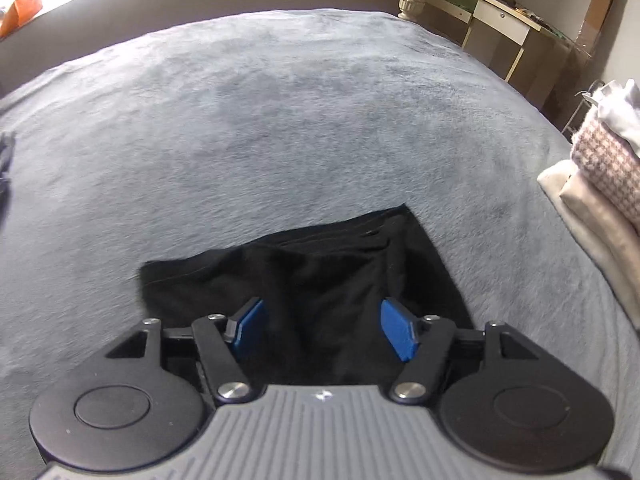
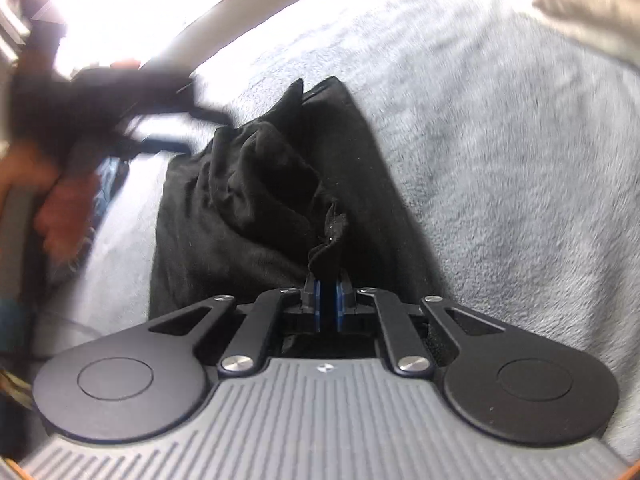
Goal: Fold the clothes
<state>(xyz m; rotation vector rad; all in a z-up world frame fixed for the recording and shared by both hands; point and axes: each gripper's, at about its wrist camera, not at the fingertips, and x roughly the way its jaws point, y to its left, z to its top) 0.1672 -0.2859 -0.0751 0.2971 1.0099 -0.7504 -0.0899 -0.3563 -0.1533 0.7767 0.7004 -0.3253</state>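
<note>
Bed (image 1: 280,120), grey fleece cover; black garment (image 1: 320,272) at 6 o'clock (folded stack (image 1: 600,184) at 3). Left hand-held gripper (image 1: 322,330) apart; right hand-held gripper (image 2: 327,300) clamped on garment.

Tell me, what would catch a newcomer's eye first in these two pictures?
First, the crumpled black cloth garment lying dark against the fluffy grey blanket that covers the bed. Next, the right gripper, its blue pads pinched shut on a fold of that garment, while the left gripper hangs open above it, holding nothing. At the bed's right edge sits a stack of folded pale and pink-checked fabrics.
</note>
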